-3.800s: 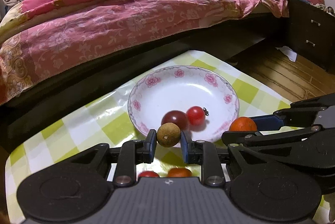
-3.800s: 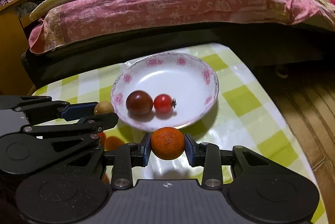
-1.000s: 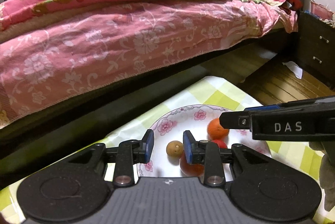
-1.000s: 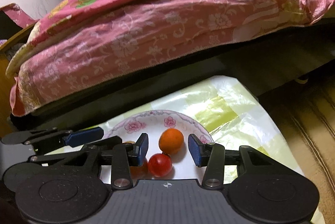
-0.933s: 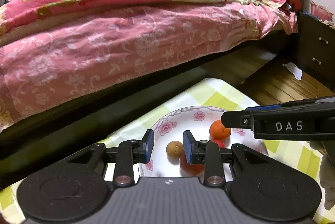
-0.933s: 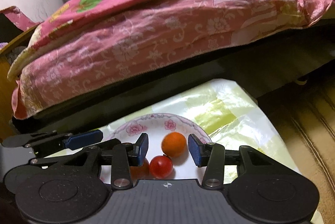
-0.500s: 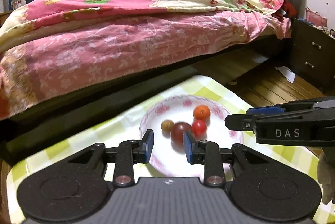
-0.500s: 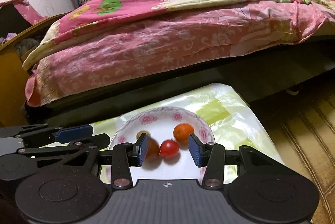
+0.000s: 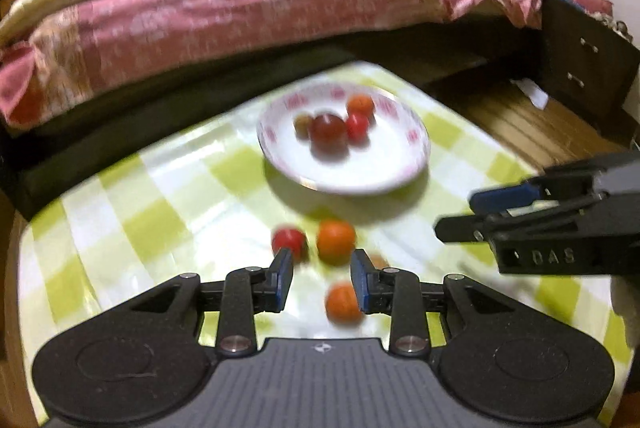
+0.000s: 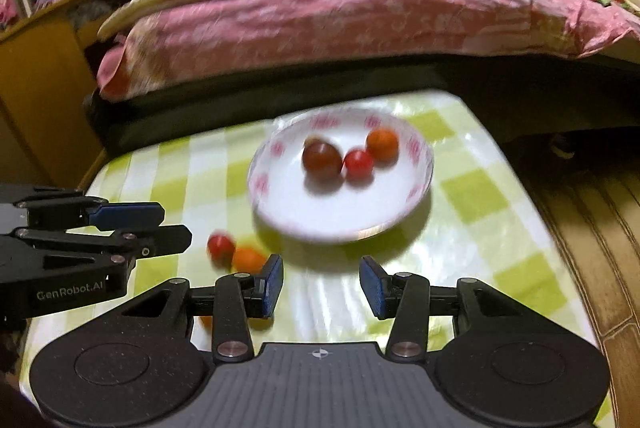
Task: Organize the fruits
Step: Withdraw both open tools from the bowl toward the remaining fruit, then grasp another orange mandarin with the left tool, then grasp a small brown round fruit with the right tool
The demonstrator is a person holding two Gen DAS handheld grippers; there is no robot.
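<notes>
Plate point(image 9: 416, 164): white, pink-flowered, at the far middle of the checked tablecloth point(image 9: 160, 196); already holds a dark tomato point(image 9: 329, 129), a small red tomato point(image 9: 357, 125), an orange fruit point(image 9: 360, 105) and a brown round fruit point(image 9: 303, 124).
Loose fruit: red tomato point(image 9: 289, 239) and orange fruit point(image 9: 336, 241) side by side on the cloth, just beyond the left tips; another orange one point(image 9: 343, 304) nearer, partly behind the right-hand pad; something small at the pad's far side, too blurred to name.
Left gripper point(image 9: 322, 278): fingers apart, nothing clamped, low over the cloth near the loose fruit.
Right gripper point(image 10: 320, 284): fingers apart, empty, only bare cloth between them; plate ahead, loose fruit off to its left.
Step in hand: likely reaching for the next loose fruit.
Doing it well: settle on one fruit per gripper; straddle it squarely before closing; close gently, since tomatoes bruise and round fruit rolls away from a glancing pad.
Caution: neighbours sit close, so approach from above to avoid nudging them toward the table edge.
</notes>
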